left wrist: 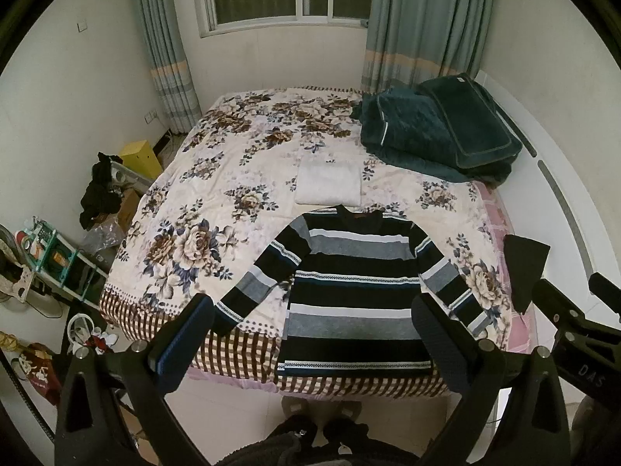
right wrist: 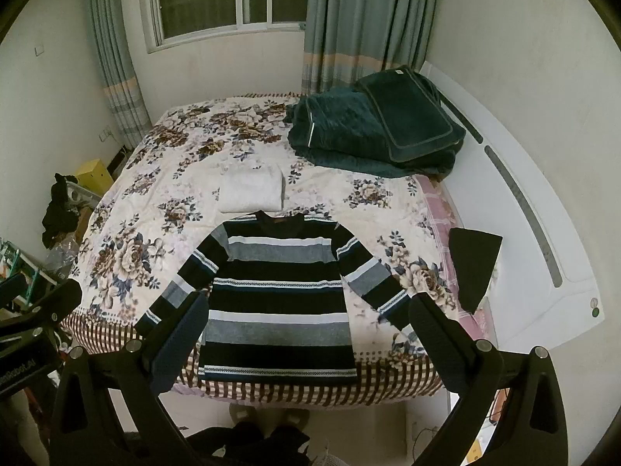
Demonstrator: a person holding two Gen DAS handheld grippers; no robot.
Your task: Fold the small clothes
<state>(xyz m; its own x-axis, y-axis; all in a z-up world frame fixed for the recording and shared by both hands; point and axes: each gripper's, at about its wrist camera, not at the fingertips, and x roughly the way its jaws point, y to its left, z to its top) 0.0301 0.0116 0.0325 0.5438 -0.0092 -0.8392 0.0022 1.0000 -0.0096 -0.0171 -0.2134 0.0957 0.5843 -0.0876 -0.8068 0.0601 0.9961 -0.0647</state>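
A striped sweater (left wrist: pixel 353 283) (right wrist: pixel 277 291) in black, grey and white lies flat on the bed with both sleeves spread outward, its hem at the near edge. A folded white cloth (left wrist: pixel 329 183) (right wrist: pixel 251 191) rests just beyond its collar. A small black cloth (left wrist: pixel 526 268) (right wrist: pixel 473 264) lies at the bed's right edge. My left gripper (left wrist: pixel 310 330) hangs open above the hem, with nothing between its fingers. My right gripper (right wrist: pixel 306 330) is likewise open and high over the sweater's lower half, holding nothing.
The floral bedspread (left wrist: pixel 217 209) (right wrist: pixel 155 202) covers the bed. A dark green quilt and pillow (left wrist: pixel 434 128) (right wrist: pixel 376 124) sit at the far right corner. Shelves, boxes and clutter (left wrist: pixel 66 256) stand on the floor to the left. Slippers (left wrist: pixel 322 407) lie below the bed's near edge.
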